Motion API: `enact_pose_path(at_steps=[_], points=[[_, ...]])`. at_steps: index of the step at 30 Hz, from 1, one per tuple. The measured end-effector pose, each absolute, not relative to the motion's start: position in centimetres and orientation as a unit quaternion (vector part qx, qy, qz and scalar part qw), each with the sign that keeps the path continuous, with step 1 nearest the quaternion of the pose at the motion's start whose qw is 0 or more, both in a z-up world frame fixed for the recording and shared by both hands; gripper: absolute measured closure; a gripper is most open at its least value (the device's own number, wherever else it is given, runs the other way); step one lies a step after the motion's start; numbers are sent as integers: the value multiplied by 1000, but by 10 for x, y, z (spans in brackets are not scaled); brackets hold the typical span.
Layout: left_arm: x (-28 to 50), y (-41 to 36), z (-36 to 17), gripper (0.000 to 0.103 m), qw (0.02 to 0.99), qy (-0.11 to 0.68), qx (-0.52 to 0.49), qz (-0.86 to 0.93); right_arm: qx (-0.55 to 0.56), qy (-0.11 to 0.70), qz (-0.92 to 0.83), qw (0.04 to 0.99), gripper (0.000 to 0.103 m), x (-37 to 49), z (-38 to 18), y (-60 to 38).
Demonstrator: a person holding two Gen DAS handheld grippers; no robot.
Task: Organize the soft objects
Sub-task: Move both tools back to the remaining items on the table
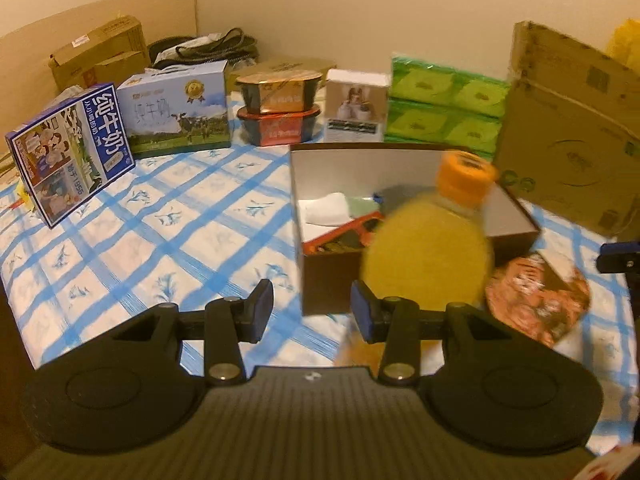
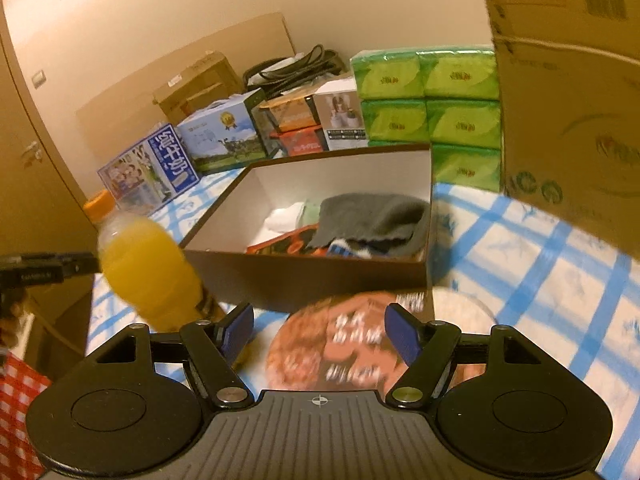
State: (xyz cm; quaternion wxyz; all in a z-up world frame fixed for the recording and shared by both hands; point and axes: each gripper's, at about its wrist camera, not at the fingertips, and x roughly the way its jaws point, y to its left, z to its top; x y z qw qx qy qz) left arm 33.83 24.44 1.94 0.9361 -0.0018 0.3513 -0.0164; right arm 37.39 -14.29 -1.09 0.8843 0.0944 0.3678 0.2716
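Note:
A brown open box (image 1: 332,280) (image 2: 304,276) sits on the blue-checked cloth. It holds a grey cloth (image 2: 372,216), a white cloth (image 1: 324,208) (image 2: 280,216) and a red packet (image 2: 280,244). An orange juice bottle (image 1: 428,248) (image 2: 144,268) stands in front of the box, blurred. A round snack packet (image 1: 540,296) (image 2: 332,344) lies beside it. My left gripper (image 1: 312,308) is open and empty, just left of the bottle. My right gripper (image 2: 320,332) is open and empty, over the snack packet.
Milk cartons (image 1: 68,152) (image 1: 176,112), stacked food tubs (image 1: 280,108), a small white box (image 1: 356,108) and green tissue packs (image 1: 444,108) (image 2: 428,104) line the back. A large cardboard box (image 1: 572,140) (image 2: 568,100) stands at the right. A red checked item (image 2: 16,412) is at the left.

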Motion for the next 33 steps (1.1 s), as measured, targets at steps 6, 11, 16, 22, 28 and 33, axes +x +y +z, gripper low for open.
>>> enact_pose_path(at_steps=[6, 11, 16, 22, 28, 33], points=[[291, 221, 18, 59, 936, 351, -29, -26, 108, 364, 262, 887, 30, 331, -10, -153], [258, 195, 10, 52, 930, 366, -30, -23, 123, 362, 251, 889, 29, 299, -11, -162], [229, 172, 6, 52, 930, 366, -26, -31, 134, 369, 242, 888, 29, 269, -15, -167], [196, 157, 3, 48, 934, 356, -26, -16, 148, 387, 233, 880, 29, 237, -30, -171], [165, 150, -11, 48, 931, 362, -57, -2, 138, 406, 223, 875, 29, 211, -45, -172], [146, 145, -23, 47, 926, 371, -65, 4, 120, 411, 228, 874, 29, 194, -50, -169]])
